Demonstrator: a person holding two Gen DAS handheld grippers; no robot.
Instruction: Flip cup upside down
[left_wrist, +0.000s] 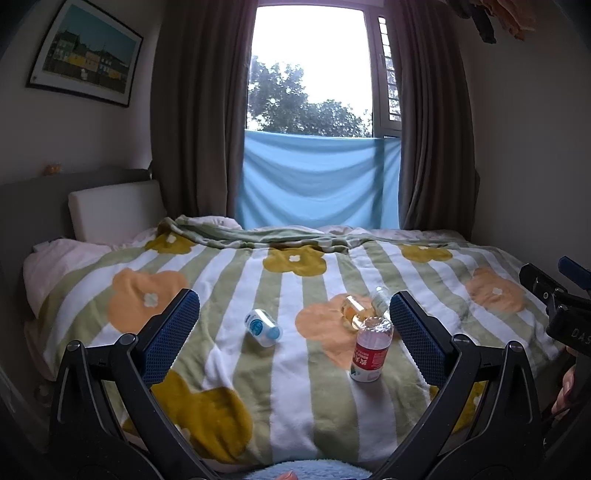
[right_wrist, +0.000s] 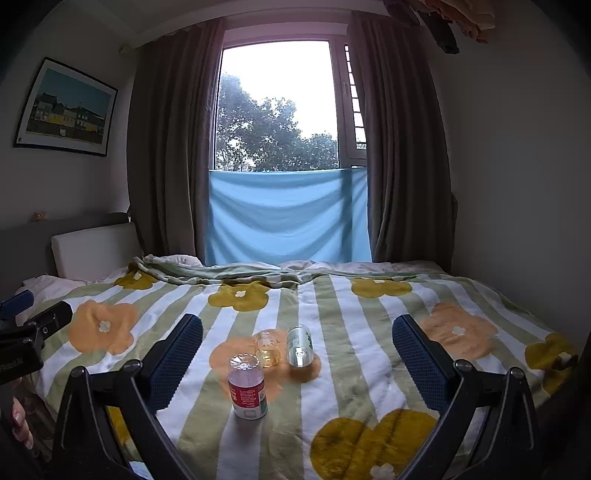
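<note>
Both the left gripper (left_wrist: 294, 325) and right gripper (right_wrist: 297, 349) are held spread, empty, for approach; the red-labelled cup (right_wrist: 247, 386) is seen standing inverted at 11 o'clock.

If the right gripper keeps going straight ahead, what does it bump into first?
Probably the small yellowish cup lying on its side on the blanket, or the clear bottle beside it. The right gripper is open; depth is hard to judge.

Black claw (left_wrist: 295, 325) frames, blue textured pads (right_wrist: 421, 365), silver screws
</note>
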